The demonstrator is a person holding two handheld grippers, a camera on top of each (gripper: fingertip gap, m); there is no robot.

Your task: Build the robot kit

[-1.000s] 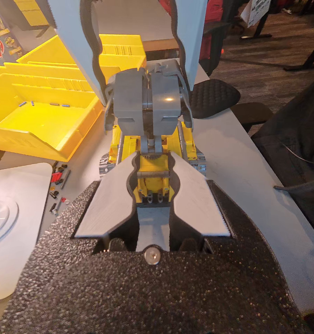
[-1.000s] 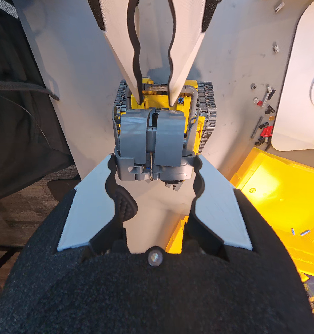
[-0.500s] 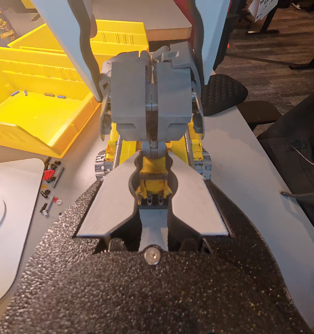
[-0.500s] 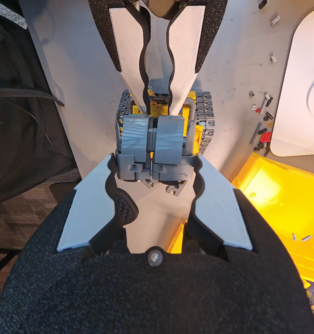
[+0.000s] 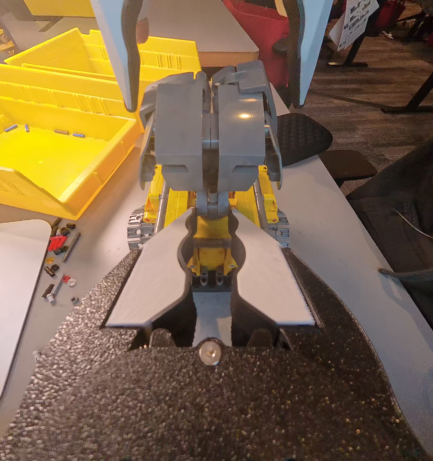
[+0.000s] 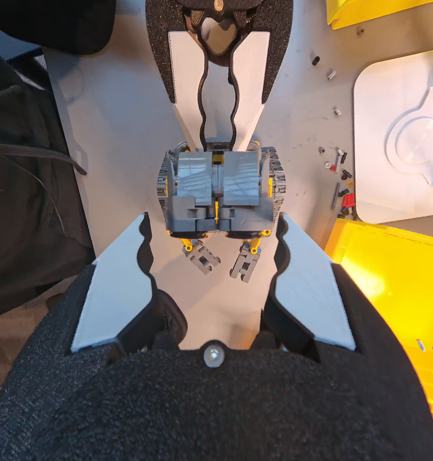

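in the left wrist view our left gripper (image 5: 211, 225) has its fingers (image 5: 158, 272) clamped on the yellow rear block of the brick-built tracked model (image 5: 210, 239), which stands on the grey table (image 5: 335, 249). the contact itself sits in shadow between the dark pads, so we cannot make out how much of the block is pinched. past the fingers the model's grey two-part head (image 5: 209, 139) rises and hides most of the yellow body and both tracks. from the other side, the right gripper (image 6: 214, 217) has its fingers (image 6: 120, 282) spread wide, flanking the head without touching; the two small grey arms (image 6: 201, 257) hang out of focus in the gap. left of the model, loose small parts (image 5: 60, 254) are scattered beside a pale tray (image 5: 8, 274) cut off by the frame edge. farther back stand yellow bins (image 5: 48, 154), the nearer one holding a few tiny pieces too small to identify. a dark chair (image 5: 302, 137) sits beyond the table edge.
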